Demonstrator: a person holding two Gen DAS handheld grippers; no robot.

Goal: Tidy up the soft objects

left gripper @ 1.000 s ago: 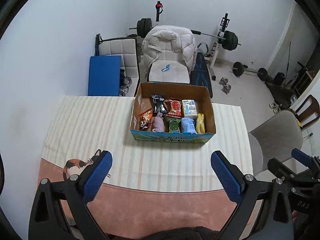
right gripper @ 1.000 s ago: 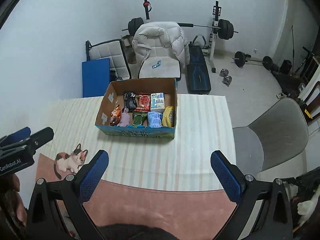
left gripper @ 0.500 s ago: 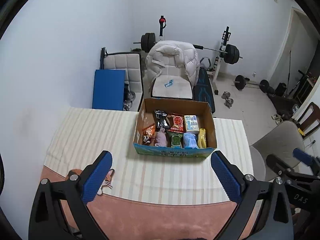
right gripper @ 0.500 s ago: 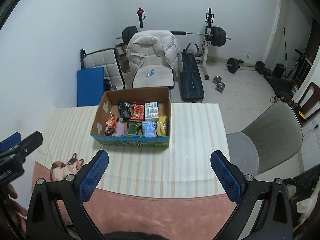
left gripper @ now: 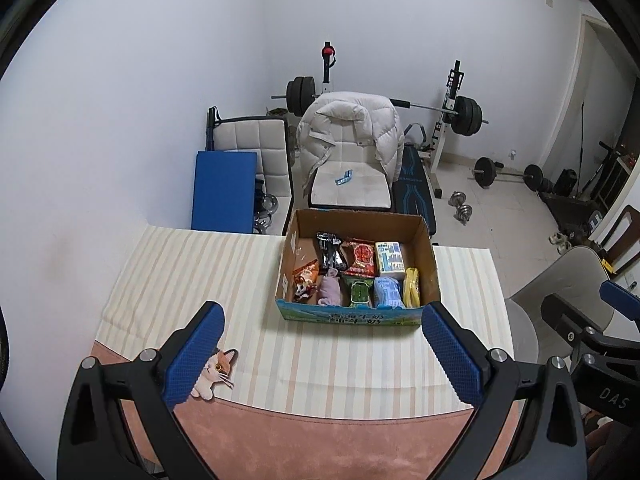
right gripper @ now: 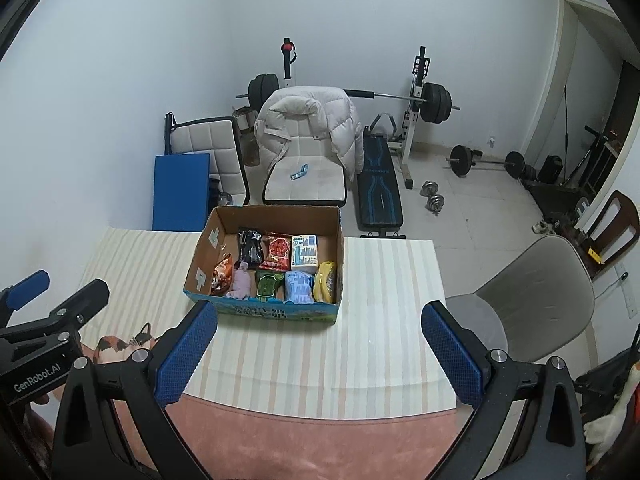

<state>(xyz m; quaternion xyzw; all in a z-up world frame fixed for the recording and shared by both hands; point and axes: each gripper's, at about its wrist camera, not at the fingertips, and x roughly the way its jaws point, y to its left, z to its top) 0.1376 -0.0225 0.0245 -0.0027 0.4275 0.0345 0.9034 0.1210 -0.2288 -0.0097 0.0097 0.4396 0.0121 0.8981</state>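
Note:
An open cardboard box (left gripper: pixel 425 240) (right gripper: pixel 208 240) stands on the striped tablecloth (left gripper: pixel 192 272). Inside lie several soft packs: a black pouch (left gripper: pixel 330 254), a red snack bag (left gripper: pixel 362 258), a white-blue tissue pack (left gripper: pixel 389 262), an orange bag (left gripper: pixel 305 280), a pink soft item (left gripper: pixel 331 292), a green pack (left gripper: pixel 359 292), a blue pack (left gripper: pixel 387 293) and a yellow item (left gripper: pixel 412 292). My left gripper (left gripper: pixel 322 354) hangs open, high above the near table edge. My right gripper (right gripper: pixel 318 354) is likewise open and empty, to its right.
A cat picture (right gripper: pixel 120 342) marks the near left of the pink mat (right gripper: pixel 320 440). Behind the table stand a chair with a white puffer jacket (left gripper: pixel 348 132), a blue pad (left gripper: pixel 222 190), a weight bench (right gripper: pixel 378 196) and barbells. A grey chair (right gripper: pixel 532 292) stands at the right.
Both grippers have risen and pulled back from the table; the box looks smaller and more of the room shows. Both stay open and empty.

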